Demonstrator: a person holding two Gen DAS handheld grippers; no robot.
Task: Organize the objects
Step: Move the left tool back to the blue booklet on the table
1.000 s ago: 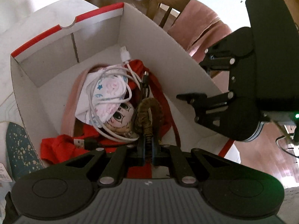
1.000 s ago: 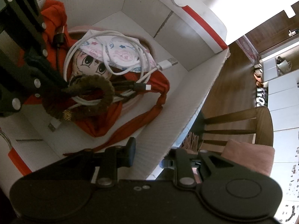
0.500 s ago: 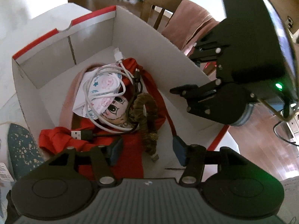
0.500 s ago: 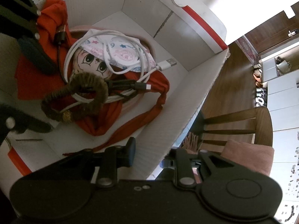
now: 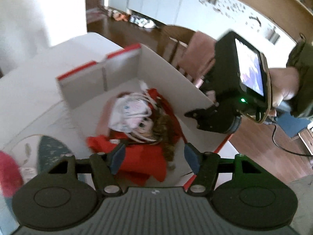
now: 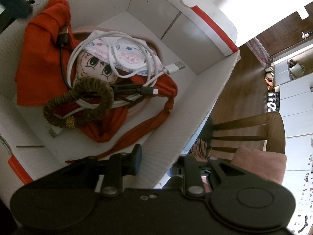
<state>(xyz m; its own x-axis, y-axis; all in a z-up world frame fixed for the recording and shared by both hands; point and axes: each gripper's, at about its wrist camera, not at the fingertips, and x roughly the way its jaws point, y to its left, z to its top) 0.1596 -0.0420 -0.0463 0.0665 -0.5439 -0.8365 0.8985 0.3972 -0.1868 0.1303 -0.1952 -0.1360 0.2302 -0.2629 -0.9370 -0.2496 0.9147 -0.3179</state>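
Note:
A white cardboard box with a red rim holds a red cloth, a doll face, a patterned face mask, a white cable, a black cable and a brown braided hair band. My left gripper is open and empty, raised above the near end of the box. My right gripper straddles the box's side wall, one finger inside and the other finger outside, holding nothing. It shows in the left wrist view at the right wall.
A wooden chair with a pink cushion stands beside the box. A dark speckled object and a pink fluffy thing lie left of the box. Wooden floor lies beyond the table edge.
My left gripper let go of the brown hair band, opened, and pulled up and back from the box. The hair band now lies on the pile. The right gripper has not moved.

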